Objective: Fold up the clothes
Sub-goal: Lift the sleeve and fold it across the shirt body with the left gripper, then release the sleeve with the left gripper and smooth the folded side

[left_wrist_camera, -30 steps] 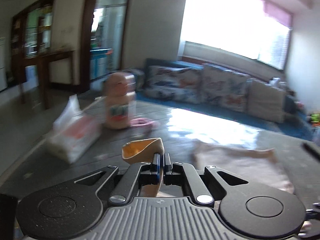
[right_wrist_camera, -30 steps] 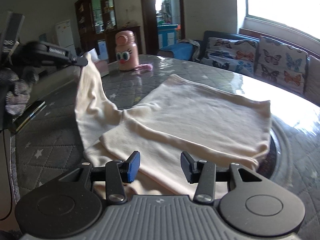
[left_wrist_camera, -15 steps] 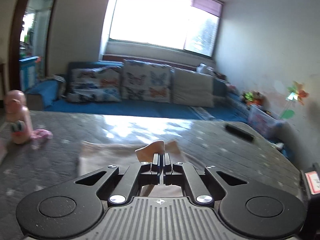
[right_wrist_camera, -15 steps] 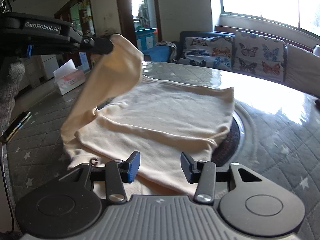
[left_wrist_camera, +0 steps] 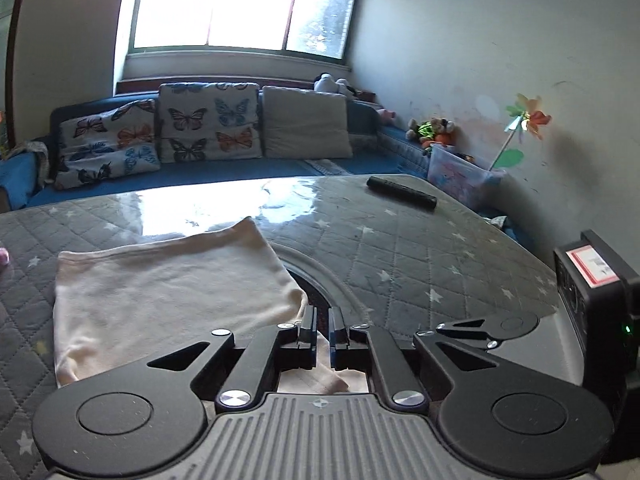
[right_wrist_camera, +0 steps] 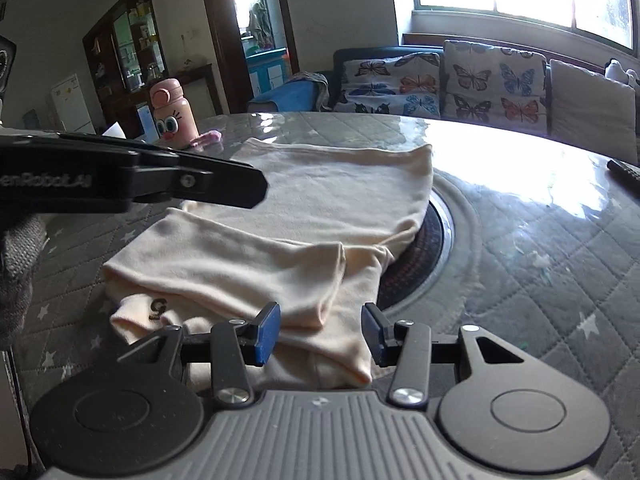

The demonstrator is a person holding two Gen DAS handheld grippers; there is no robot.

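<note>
L claw (left_wrist_camera: 322,322) opening, cream garment (left_wrist_camera: 168,288) edge btwn pads | R claw (right_wrist_camera: 320,332) apart, above garment, not gripping

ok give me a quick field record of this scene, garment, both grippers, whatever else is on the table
garment: cream garment, partly folded, one flap laid across its near part, flat on the table
table: grey quilted star cover under a glossy sheet
left gripper: fingers opening, cream cloth between them
right gripper: fingers apart, low over the garment's near edge, not gripping
other items: pink bottle with cartoon eyes at the far side; black remote near the far corner
</note>
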